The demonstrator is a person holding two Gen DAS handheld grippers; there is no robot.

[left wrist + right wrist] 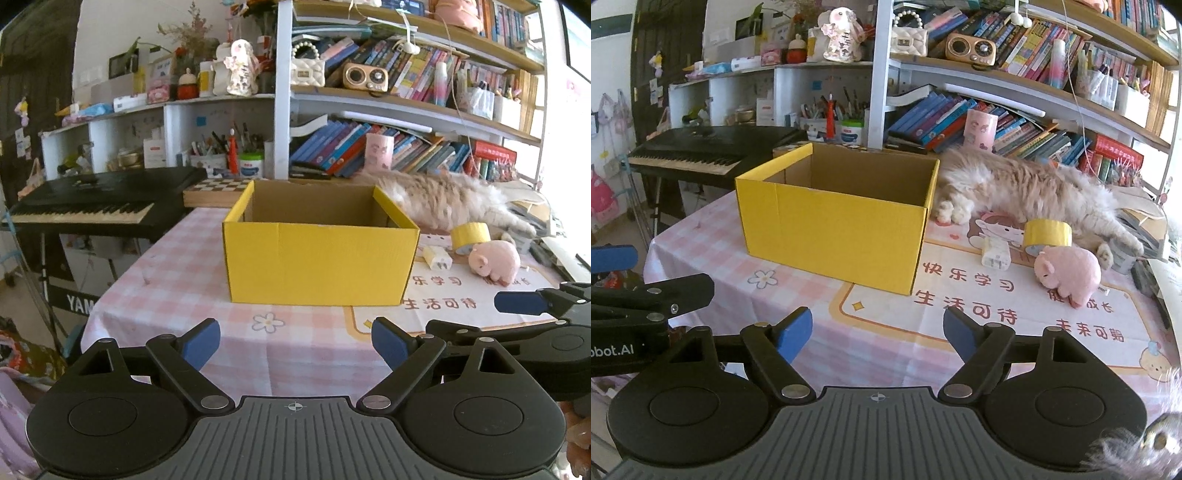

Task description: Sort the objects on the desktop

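Both tools were released and carried nothing: the left gripper and the right gripper hung with jaws spread wide above the near edge of the checked tablecloth. The yellow box stood open on the cloth; its floor was hidden from both views, so its contents could not be confirmed.

The items to be sorted lay to the right of the box on the printed mat: a white charger, a yellow tape roll and a pink pig plush, the tape and plush apparently touching.

Hazards:
- A cat lay just behind these items, one paw near the tape. A reach toward the tape risked contact with the animal, or a sudden movement that scattered the items.
- The upright tape roll was judged liable to roll if nudged.
- The two grippers were close together; simultaneous reaches risked collision.
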